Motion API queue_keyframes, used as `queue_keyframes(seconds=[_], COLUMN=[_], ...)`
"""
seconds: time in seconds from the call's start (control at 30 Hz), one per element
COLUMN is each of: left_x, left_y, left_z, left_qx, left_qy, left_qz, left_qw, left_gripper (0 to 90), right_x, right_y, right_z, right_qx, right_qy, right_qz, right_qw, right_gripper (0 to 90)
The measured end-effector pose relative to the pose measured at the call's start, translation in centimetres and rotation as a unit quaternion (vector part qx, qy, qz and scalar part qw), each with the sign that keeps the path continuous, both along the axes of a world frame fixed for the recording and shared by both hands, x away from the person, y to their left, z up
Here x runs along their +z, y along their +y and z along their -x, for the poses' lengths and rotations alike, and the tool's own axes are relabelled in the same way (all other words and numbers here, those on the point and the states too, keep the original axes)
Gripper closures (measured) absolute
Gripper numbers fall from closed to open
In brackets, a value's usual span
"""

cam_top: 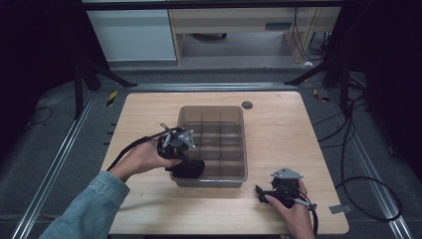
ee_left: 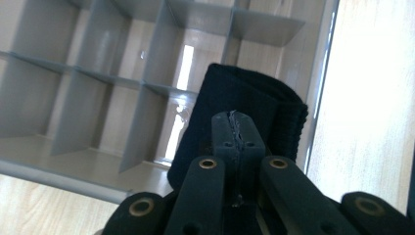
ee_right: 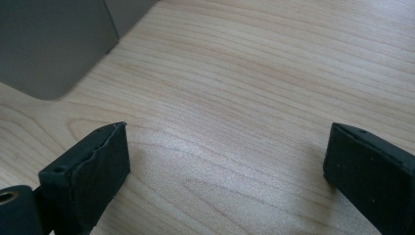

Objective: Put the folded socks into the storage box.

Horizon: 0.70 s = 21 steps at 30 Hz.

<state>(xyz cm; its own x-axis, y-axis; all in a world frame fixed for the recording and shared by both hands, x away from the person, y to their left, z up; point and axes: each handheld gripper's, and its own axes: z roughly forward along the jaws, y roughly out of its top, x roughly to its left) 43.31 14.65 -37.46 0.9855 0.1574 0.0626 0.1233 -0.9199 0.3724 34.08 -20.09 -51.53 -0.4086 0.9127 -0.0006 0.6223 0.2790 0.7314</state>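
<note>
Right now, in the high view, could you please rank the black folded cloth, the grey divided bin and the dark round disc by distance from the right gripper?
1. Grey divided bin, up-left of the right gripper.
2. Black folded cloth, at the bin's near-left corner.
3. Dark round disc, by the table's far edge.

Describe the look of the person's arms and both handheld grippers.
Both grippers, left gripper and right gripper, are black with a grey three-cornered plate on top and a trailing black cable. The jaws are matte black links with brass-coloured rivets. The left arm wears a light blue denim sleeve.
</note>
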Motion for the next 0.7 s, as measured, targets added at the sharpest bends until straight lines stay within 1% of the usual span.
queue_keyframes(seconds=[0.03,0.07,0.17,0.23,0.27,0.37,0.47,0.57,0.67,0.7], left_x=[-0.5,-0.5,-1.3,-1.9,-2.4,-2.8,-3.0,-3.7,-4.0,-4.3], left_y=[-0.1,-0.1,-0.2,-0.4,-0.5,-0.5,-0.5,-0.7,-0.6,-0.7], left_z=[0.1,0.1,0.2,0.4,0.6,0.5,0.6,0.8,0.7,0.7], left_qx=[0.0,0.0,0.004,0.002,0.003,0.008,0.009,0.006,0.012,0.01], left_qy=[0.003,0.003,0.008,0.009,0.009,0.011,0.011,0.007,0.011,0.01], left_qz=[-0.002,-0.002,-0.003,-0.015,-0.02,-0.016,-0.018,-0.034,-0.033,-0.045], left_qw=[1.0,1.0,1.0,0.9998,0.9998,0.9998,0.9997,0.9994,0.9993,0.9989], left_gripper=[89.5,89.5,89.5,89.5,89.5,89.5,89.6,89.6,89.7,89.7], right_x=[0.0,0.0,0.0,0.0,0.0,0.0,0.0,0.0,0.0,0.0], right_y=[0.0,0.0,0.0,0.0,0.0,0.0,0.0,0.0,0.0,0.0], right_z=[0.0,0.0,0.0,0.0,0.0,0.0,0.0,0.0,0.0,0.0], right_qx=[0.0,0.0,0.0,0.0,0.0,0.001,0.0,0.001,0.0,0.0], right_qy=[0.0,0.0,0.0,0.0,0.0,0.0,0.0,-0.001,0.0,-0.001], right_qz=[0.0,0.0,0.0,0.0,0.0,0.001,0.0,0.001,0.0,0.0], right_qw=[1.0,1.0,1.0,1.0,1.0,1.0,1.0,1.0,1.0,1.0], right_gripper=[3.6,3.6,3.6,3.6,3.6,3.6,3.6,3.6,3.6,3.6])
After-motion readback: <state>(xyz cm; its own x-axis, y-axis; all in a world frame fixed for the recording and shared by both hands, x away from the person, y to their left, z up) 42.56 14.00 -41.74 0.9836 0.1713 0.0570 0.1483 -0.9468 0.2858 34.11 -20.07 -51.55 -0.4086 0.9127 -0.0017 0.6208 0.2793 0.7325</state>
